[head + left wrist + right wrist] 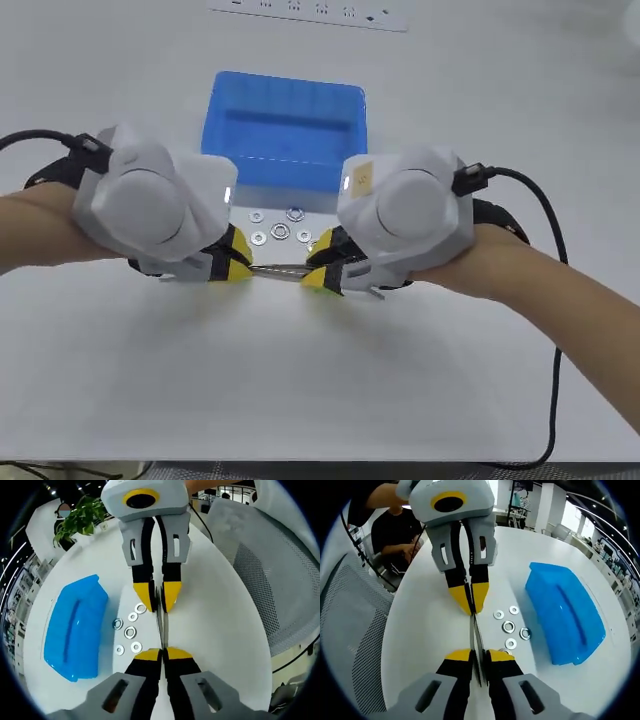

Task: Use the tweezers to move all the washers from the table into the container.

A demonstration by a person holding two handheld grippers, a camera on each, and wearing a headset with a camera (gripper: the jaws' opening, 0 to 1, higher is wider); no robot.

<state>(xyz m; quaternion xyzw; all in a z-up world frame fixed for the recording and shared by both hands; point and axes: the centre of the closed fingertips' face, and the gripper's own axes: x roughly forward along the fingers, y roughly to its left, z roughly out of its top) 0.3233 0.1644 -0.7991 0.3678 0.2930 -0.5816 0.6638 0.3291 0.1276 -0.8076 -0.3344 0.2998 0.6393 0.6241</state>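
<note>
1. A white counter [320, 380] fills the foreground, with a power strip [310, 12] at its far edge. The gripper views show an open office behind it, with a plant [80, 520] and a mesh chair [260, 570].
2. On the left, the left claw [240, 262] is closed on one end of the tweezers [280, 269]. Its own view shows the yellow tips pressed together around the thin metal.
3. The tweezers lie level just above the counter, bridging the two claws, which face each other.
4. The washers [280, 231], about six, lie loose on the counter just beyond the tweezers. They sit between the tweezers and the blue container [285, 125], which stands near them at the back. I see no washer inside it.
5. On the right, the right claw [318, 268] is likewise clamped on the other end of the tweezers.
6. Judgement: this is the set-up step, with the tool being settled between the claws and no washer picked up yet.
7. Next, one claw should probably let go. The other needs a hold across both tweezer arms so that squeezing closes the tips. The tips must then tilt down onto a washer's rim. The washers are flat and thin and may slip.
</note>
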